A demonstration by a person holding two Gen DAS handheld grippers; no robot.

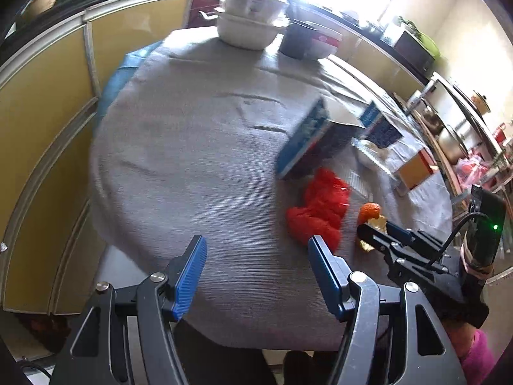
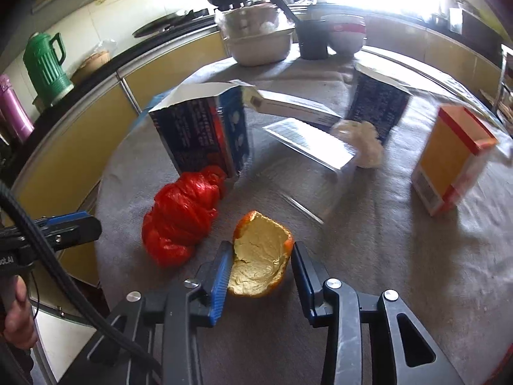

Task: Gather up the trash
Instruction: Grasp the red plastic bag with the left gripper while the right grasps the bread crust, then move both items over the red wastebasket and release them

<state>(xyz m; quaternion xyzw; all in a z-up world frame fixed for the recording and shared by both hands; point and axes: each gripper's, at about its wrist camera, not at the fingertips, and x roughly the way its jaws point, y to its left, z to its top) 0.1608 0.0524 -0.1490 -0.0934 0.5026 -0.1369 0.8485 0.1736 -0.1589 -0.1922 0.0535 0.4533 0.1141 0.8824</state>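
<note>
An orange peel (image 2: 260, 256) lies on the grey tablecloth (image 2: 368, 256), between the open fingers of my right gripper (image 2: 261, 271); the left pad (image 2: 221, 276) touches or nearly touches it. A crumpled red plastic bag (image 2: 184, 215) lies just left of it, also in the left wrist view (image 1: 319, 211). My left gripper (image 1: 256, 272) is open and empty over bare cloth, left of the red bag. The right gripper (image 1: 384, 234) and the peel (image 1: 368, 211) show in the left wrist view.
An open dark blue carton (image 2: 205, 131) stands behind the red bag. A clear plastic tray (image 2: 307, 147), a crumpled white tissue (image 2: 362, 141), another dark carton (image 2: 378, 99) and an orange-and-white box (image 2: 449, 163) lie further right. Bowls (image 2: 259, 38) and a dark cup (image 2: 312, 40) stand at the far edge.
</note>
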